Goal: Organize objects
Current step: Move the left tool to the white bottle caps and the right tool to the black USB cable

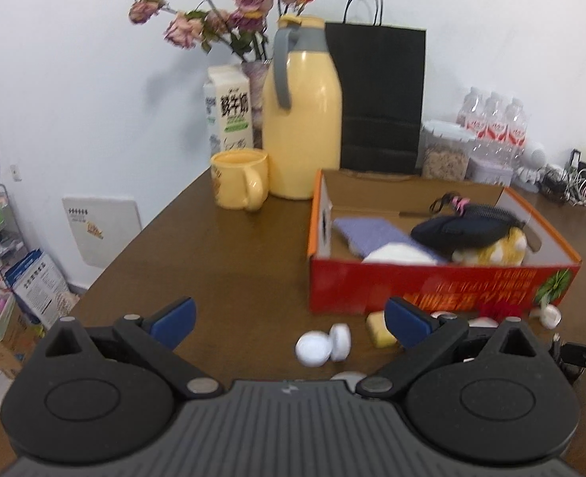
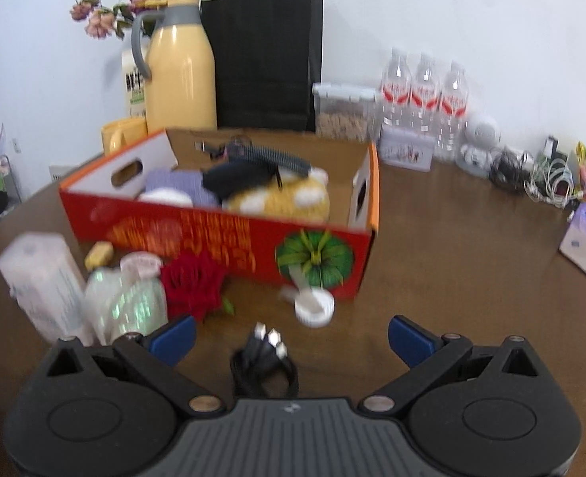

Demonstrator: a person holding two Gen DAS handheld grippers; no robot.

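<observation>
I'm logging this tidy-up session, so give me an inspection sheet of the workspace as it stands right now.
Surface: brown wooden table, bare at right of the box.
Job's things: red cardboard box already holds a black pouch, a purple cloth and a yellow plush. Loose in front: red rose, white tape roll, iridescent packet, tissue pack, yellow block, white round case.
Clutter: yellow jug, mug, black paper bag, milk carton, water bottles.
Grippers: left gripper open, empty; right gripper open, empty.
Cables: black coiled cable between right fingers; tangle by wall.
Surroundings: white wall, dried flowers.
</observation>
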